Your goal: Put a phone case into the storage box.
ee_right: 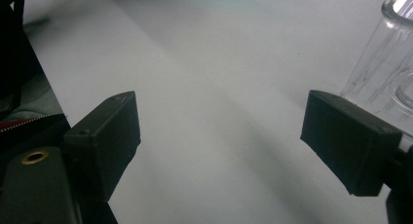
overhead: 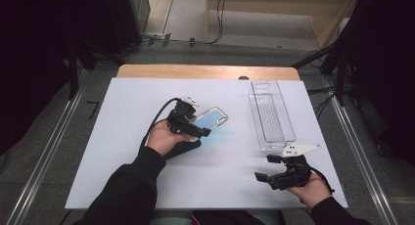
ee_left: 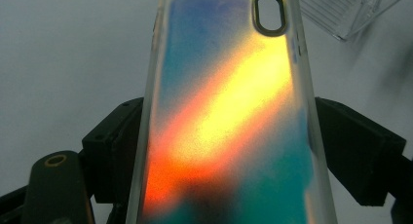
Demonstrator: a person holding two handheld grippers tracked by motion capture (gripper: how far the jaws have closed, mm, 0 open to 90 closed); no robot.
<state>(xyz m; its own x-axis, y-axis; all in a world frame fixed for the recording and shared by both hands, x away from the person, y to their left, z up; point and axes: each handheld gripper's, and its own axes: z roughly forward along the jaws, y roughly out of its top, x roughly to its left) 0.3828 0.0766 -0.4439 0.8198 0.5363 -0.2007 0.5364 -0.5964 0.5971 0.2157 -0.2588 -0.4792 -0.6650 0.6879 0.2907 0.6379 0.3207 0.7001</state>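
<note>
The left tongs [overhead: 196,123] grasp the phone case [overhead: 211,118] clear of the counter [overhead: 122,137], apparently bound for the clear tray [overhead: 271,115], while the right tongs [overhead: 268,167] wait released.

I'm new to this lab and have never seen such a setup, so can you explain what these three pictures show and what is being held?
No robot here: a person sits at a table and holds a hand-operated pair of tongs in each hand. The high view looks down from above the person; the other two pictures come from small cameras riding on each pair of tongs, looking out between the two black jaws.

The left tongs grip a phone case by its long edges. In the left gripper view the phone case stands between the jaws, shimmering blue, yellow and orange, with an oval camera cutout near its top.

The right tongs are open with nothing between the jaws, near the white table top. Just beyond them lies a clear plastic tray, and its edge also shows in the right gripper view.
</note>
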